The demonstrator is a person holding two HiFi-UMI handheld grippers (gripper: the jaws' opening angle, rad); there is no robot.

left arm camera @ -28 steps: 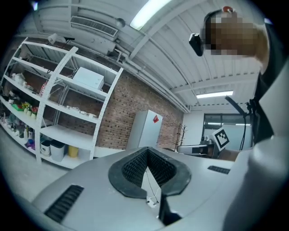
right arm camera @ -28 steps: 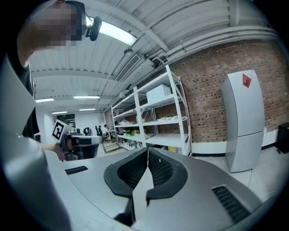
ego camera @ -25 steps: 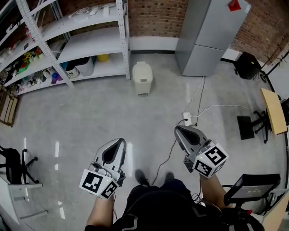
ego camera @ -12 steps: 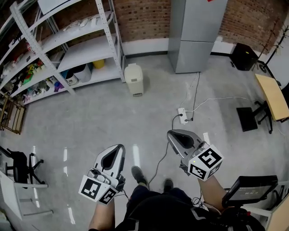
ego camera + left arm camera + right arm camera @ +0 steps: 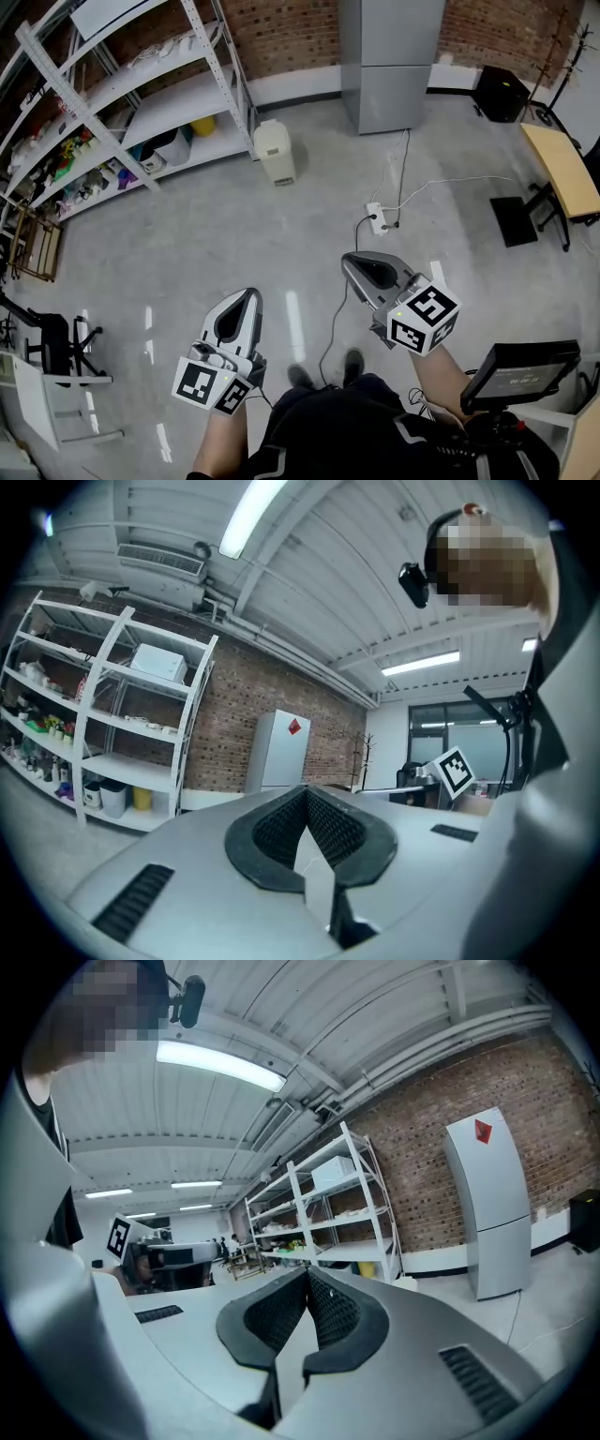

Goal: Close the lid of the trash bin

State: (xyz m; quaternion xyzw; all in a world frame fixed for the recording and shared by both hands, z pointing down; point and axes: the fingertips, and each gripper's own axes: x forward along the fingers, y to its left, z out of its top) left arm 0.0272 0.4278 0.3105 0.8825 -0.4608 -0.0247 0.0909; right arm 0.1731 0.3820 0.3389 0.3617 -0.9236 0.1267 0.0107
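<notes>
Left gripper (image 5: 247,296): jaws pressed together, holding nothing
Right gripper (image 5: 349,261): jaws pressed together, holding nothing
Trash bin (image 5: 275,152): on floor (image 5: 187,234), well ahead of both, beside shelving (image 5: 141,84)

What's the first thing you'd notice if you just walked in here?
Two grippers with marker cubes jump out: the left gripper and the right gripper, both shut and empty, over the grey floor. Farther off, a small cream bin stands by the white shelves, and a tall grey fridge stands at the brick wall.
</notes>
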